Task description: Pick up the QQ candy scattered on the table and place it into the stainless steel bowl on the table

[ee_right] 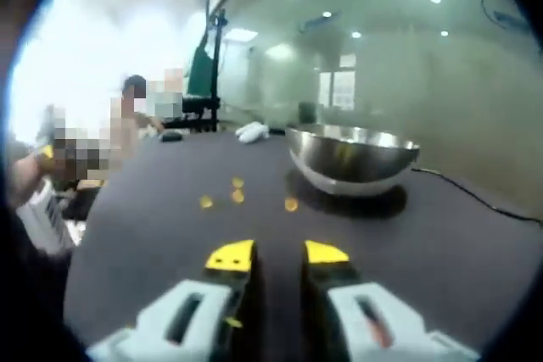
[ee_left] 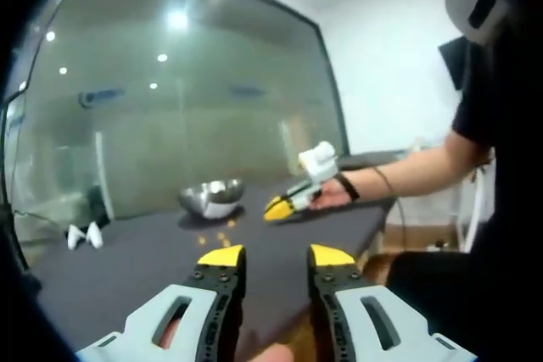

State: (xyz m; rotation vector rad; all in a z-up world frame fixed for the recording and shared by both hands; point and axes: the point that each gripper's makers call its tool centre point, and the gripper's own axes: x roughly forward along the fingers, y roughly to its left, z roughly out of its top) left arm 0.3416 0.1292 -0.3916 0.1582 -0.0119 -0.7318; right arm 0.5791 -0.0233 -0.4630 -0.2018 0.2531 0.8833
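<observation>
Left gripper view: left tongs parted, empty, low centre above the dark table. Bowl mid-frame, candies just below it, right tongs beside them, jaw gap unclear there. Table edge falling away at right.

Right gripper view: right tongs slightly parted, empty. Candies centre on open tabletop, bowl upper right.

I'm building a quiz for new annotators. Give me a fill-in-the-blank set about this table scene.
1. The candies lie on the dark table, not in the ____.
2. The bowl is made of shiny ____.
3. The tips of the right gripper are coloured ____.
4. The jaws of the left gripper stand apart with ____ between them.

Missing words: bowl; metal; yellow; nothing
</observation>
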